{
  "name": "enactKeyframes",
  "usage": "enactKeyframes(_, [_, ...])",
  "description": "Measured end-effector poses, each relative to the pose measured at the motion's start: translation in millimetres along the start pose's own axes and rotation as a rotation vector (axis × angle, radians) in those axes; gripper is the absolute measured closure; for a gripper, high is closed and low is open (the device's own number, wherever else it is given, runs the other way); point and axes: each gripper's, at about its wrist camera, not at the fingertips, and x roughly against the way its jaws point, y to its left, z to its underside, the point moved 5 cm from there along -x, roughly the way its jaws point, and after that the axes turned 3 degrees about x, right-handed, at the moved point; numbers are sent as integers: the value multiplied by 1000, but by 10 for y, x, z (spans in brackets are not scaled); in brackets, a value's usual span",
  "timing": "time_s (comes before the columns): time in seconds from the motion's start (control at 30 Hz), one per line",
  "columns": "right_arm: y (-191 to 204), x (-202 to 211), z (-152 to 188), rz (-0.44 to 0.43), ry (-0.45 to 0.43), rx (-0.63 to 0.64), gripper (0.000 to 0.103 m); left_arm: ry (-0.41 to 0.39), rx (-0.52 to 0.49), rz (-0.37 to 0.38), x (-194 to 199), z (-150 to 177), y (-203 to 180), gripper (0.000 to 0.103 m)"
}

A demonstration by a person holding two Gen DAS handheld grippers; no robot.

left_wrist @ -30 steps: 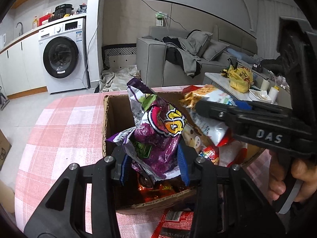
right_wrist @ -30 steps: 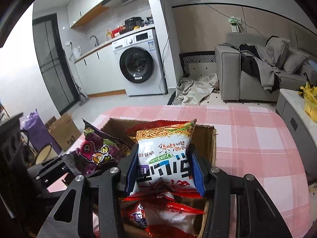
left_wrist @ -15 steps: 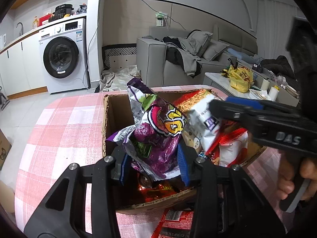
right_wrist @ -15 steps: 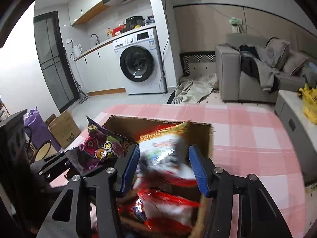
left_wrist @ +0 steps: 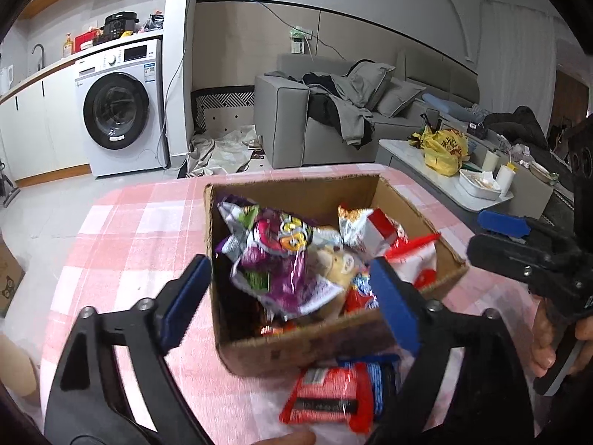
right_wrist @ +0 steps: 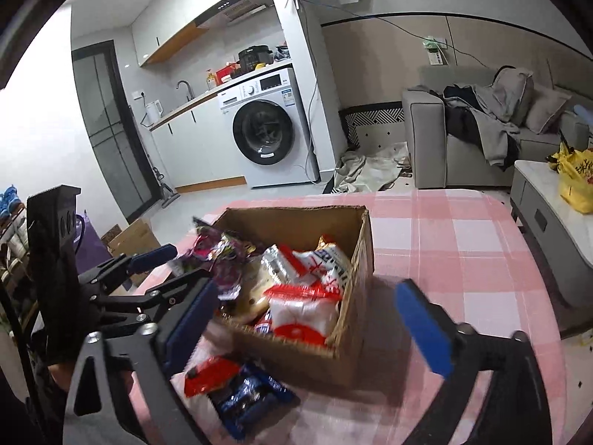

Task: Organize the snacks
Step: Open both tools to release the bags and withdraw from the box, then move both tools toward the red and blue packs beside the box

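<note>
Left wrist view: the left gripper (left_wrist: 292,296) hangs over the near edge of an open cardboard box (left_wrist: 296,337) that stands on a table with a pink checked tablecloth (left_wrist: 122,244). Its jaws are opening and stand wide apart, one blue pad (left_wrist: 185,300) outside the box's left wall, the other over the box's near right part. No pad presses on anything. A purple snack bag (left_wrist: 274,270) lies loose in the box, in line between the pads but free of both. Beside it, toward the right wall, lie a silver and red noodle packet (left_wrist: 367,226) and a white and red packet (left_wrist: 418,263). In front of the box, on the cloth, lies a red and blue packet (left_wrist: 341,396), just beside the near wall.

At the right edge of this view the right gripper (left_wrist: 519,244) is visible from the side, carried by a hand (left_wrist: 552,337).

Right wrist view: the right gripper (right_wrist: 307,319) also has its jaws opening, spread wide with nothing between the pads; the box's near right corner lies in line with the gap. The white and red packet (right_wrist: 304,315) and the noodle packet (right_wrist: 326,263) rest inside the box against its right wall; the purple snack bag (right_wrist: 218,256) sits at the left side. The left gripper (right_wrist: 163,274) appears at the left, beside the box. The red and blue packet (right_wrist: 237,393) lies on the cloth before the box.
</note>
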Motion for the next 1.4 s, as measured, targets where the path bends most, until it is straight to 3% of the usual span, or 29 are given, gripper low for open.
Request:
enactKeyframes(0.1, [-3,93,82,-30,17,-36,1,-10,-5,-20,200,96,1,1])
enactKeyframes(0.63, [161,230,475,-16,59,-46,0,32,36,-81,984,769,360,1])
enactKeyframes(1.1, [320,-228,834,-19,225,36,0,86,21,-70,801,1010,326,1])
enactKeyframes(1.4, [376,-365,985,-18,274,59,0,125,65,-20,626,1089,394,1])
